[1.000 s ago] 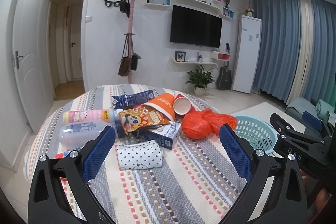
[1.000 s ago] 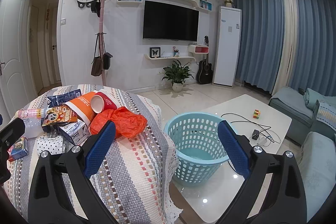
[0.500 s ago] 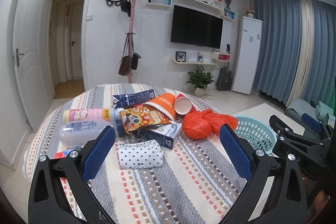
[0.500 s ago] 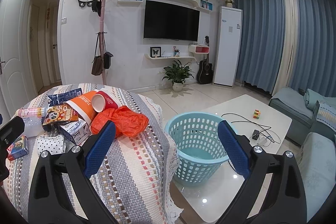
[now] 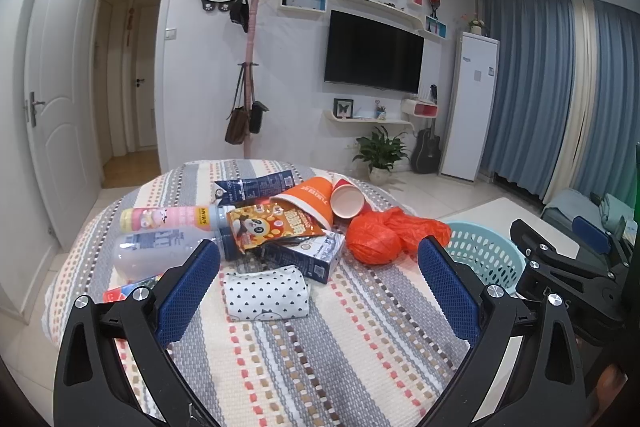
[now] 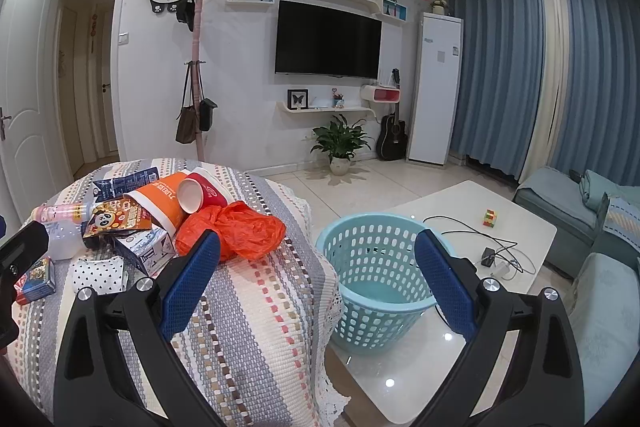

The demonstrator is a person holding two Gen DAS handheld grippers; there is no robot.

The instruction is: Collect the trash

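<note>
A pile of trash lies on the striped round table [image 5: 320, 347]: an orange plastic bag [image 5: 384, 237], an orange paper cup [image 5: 314, 201], a red cup [image 5: 348, 197], a panda snack bag [image 5: 272, 227], a milk carton [image 5: 308, 255], a dotted pouch [image 5: 266, 293] and two plastic bottles [image 5: 168, 235]. My left gripper [image 5: 318, 277] is open and empty above the table's near side, just short of the dotted pouch. My right gripper [image 6: 316, 277] is open and empty, over the table's right edge by the light blue basket [image 6: 380, 279]. The orange bag also shows in the right wrist view [image 6: 240, 229].
The basket stands on a white glossy coffee table [image 6: 460, 227] with cables and a small cube [image 6: 490, 218]. A small red box [image 6: 36, 277] lies at the table's left. A sofa [image 6: 600, 211] is at the right; tiled floor lies beyond.
Both views have shifted only slightly; the left gripper has edged a little forward and up. Nothing on the table has moved and both grippers stay open.
</note>
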